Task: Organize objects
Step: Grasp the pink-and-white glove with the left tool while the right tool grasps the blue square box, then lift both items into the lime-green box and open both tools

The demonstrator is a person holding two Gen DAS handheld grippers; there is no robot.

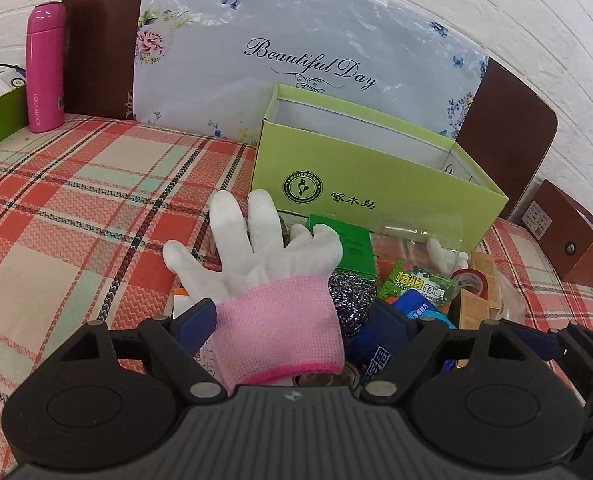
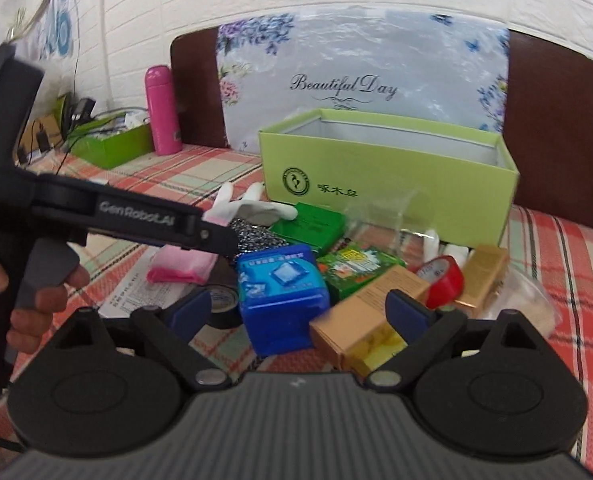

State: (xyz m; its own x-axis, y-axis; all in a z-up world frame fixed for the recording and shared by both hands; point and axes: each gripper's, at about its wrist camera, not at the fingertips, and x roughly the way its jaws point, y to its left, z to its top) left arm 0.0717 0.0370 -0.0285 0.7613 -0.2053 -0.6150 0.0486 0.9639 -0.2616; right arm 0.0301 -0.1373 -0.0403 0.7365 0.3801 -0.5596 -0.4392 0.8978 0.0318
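A white glove with a pink cuff (image 1: 272,280) lies on a pile of small items in front of an open lime-green box (image 1: 376,176). My left gripper (image 1: 296,324) is open, its fingers either side of the cuff, not closed on it. The glove also shows in the right wrist view (image 2: 252,208), with the left gripper's body (image 2: 136,216) above it. My right gripper (image 2: 300,312) is open and empty, hovering over a blue box (image 2: 284,296) and a tan carton (image 2: 368,312). The green box (image 2: 388,172) stands behind the pile.
The pile holds a dark green box (image 2: 312,224), a green packet (image 2: 356,272), red tape (image 2: 444,276), black tape (image 2: 220,304), a glittery scrubber (image 2: 256,236) and a paper sheet (image 2: 132,284). A pink flask (image 2: 162,110) and green tray (image 2: 112,144) stand at the back left. A brown box (image 1: 568,236) sits right.
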